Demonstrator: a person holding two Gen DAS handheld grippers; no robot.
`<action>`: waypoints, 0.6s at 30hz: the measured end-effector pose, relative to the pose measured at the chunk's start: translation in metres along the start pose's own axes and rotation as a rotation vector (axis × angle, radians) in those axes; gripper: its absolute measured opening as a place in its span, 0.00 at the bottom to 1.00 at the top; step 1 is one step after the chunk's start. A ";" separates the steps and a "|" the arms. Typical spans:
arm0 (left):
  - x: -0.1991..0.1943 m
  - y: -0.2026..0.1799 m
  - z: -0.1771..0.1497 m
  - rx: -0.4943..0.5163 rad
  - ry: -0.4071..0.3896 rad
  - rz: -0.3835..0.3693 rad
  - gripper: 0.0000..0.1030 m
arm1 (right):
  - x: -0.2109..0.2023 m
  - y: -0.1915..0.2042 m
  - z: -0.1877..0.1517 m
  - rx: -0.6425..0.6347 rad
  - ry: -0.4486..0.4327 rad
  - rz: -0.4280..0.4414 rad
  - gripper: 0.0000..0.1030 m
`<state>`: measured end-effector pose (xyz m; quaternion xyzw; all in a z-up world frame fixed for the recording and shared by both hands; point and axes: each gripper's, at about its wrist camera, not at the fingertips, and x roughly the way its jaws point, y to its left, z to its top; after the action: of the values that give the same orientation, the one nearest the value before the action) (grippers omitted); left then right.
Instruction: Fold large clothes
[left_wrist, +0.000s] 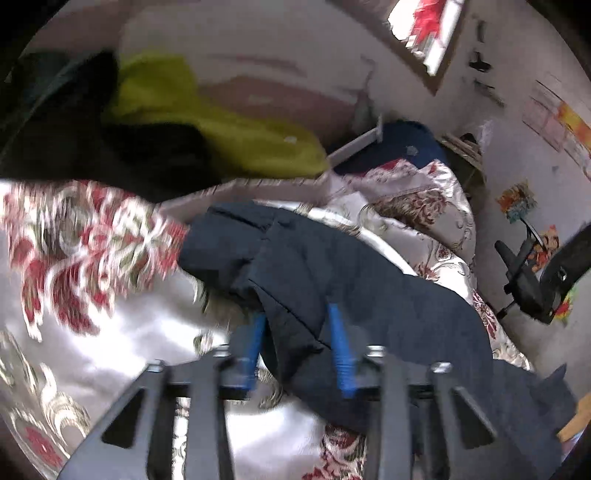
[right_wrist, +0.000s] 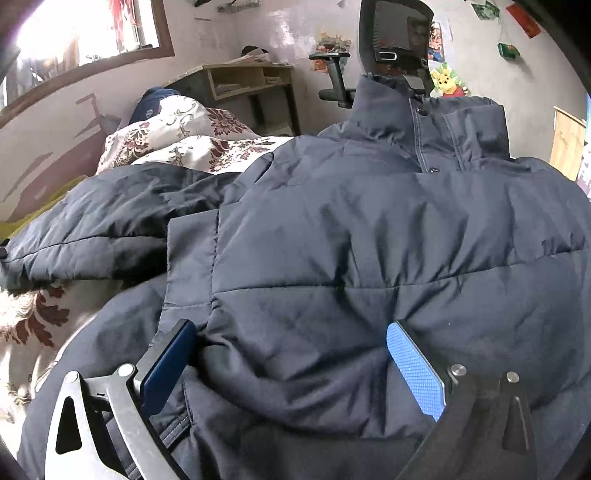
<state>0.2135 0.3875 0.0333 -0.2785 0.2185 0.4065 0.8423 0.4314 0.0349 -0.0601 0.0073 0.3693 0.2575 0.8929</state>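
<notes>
A dark navy puffer jacket (right_wrist: 369, 229) lies spread on a bed, collar at the far end and one sleeve stretched to the left. My right gripper (right_wrist: 291, 347) stands wide open over its lower body, and padded fabric bulges between the blue pads (right_wrist: 413, 369) without being squeezed. In the left wrist view the jacket (left_wrist: 332, 266) lies across the floral bedspread (left_wrist: 92, 240). My left gripper (left_wrist: 299, 332) is shut on a fold of its edge, the cloth pinched between the narrow blue fingers (left_wrist: 340, 339). That view is blurred.
A yellow-green garment (left_wrist: 221, 125) and a black one (left_wrist: 92, 140) lie further along the bed by the wall. A bunched floral quilt (right_wrist: 177, 125) sits at the bed's head. An office chair (right_wrist: 395, 40) and a wooden desk (right_wrist: 247, 77) stand beyond the bed.
</notes>
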 end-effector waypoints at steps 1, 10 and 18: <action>-0.003 -0.003 0.000 0.019 -0.015 -0.010 0.14 | -0.001 0.000 0.001 0.003 0.001 0.003 1.00; -0.065 -0.060 0.003 0.226 -0.220 -0.250 0.05 | -0.037 -0.016 0.002 0.053 -0.018 0.024 1.00; -0.120 -0.135 -0.019 0.381 -0.287 -0.520 0.04 | -0.080 -0.046 0.007 0.066 -0.073 0.000 1.00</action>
<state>0.2509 0.2380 0.1296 -0.1027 0.0917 0.1652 0.9766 0.4095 -0.0413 -0.0121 0.0461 0.3449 0.2446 0.9050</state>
